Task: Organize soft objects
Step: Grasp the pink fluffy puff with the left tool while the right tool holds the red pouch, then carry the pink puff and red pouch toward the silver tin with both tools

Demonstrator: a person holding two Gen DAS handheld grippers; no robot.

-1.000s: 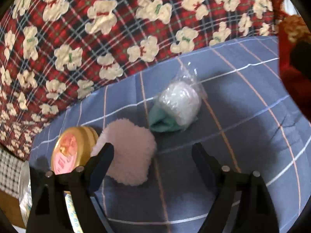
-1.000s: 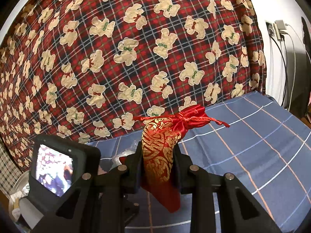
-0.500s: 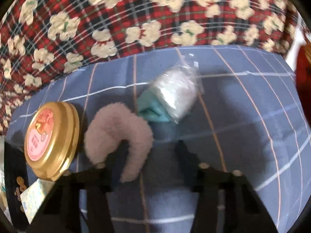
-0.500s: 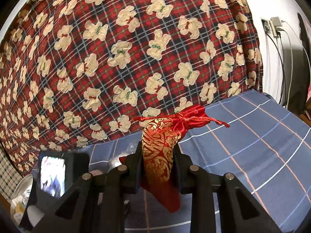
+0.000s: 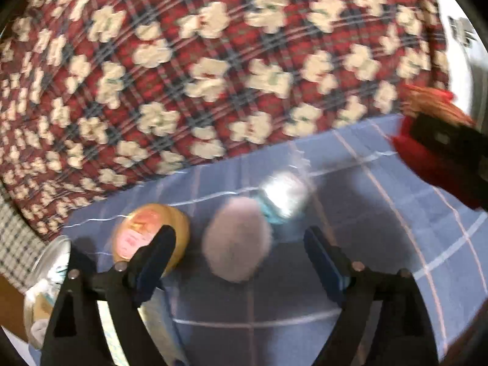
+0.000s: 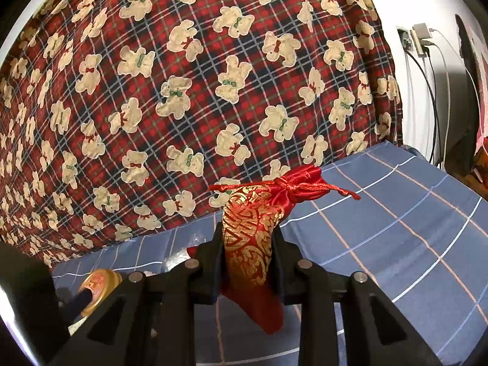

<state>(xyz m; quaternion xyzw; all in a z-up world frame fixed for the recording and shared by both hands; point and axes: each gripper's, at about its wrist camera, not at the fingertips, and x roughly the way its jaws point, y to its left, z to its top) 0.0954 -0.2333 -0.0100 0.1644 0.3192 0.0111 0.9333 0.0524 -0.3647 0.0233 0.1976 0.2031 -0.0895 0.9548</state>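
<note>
The right tool (image 6: 247, 262) clamps a red-and-gold pouch (image 6: 251, 244) upright above the blue sheet (image 6: 396, 228). The left tool (image 5: 238, 244) is opening, nothing pressed between its pads; a pink puff (image 5: 236, 241) lies on the sheet just beyond, touching a bagged roll (image 5: 283, 199), with a gold tin (image 5: 146, 231) to its left.

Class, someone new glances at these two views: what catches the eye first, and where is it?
The red-and-gold drawstring pouch, pinched upright in the right gripper. Behind it hangs the red plaid teddy-bear cloth. On the blue checked sheet, a fluffy pink puff lies before the left gripper's opening jaws.
</note>
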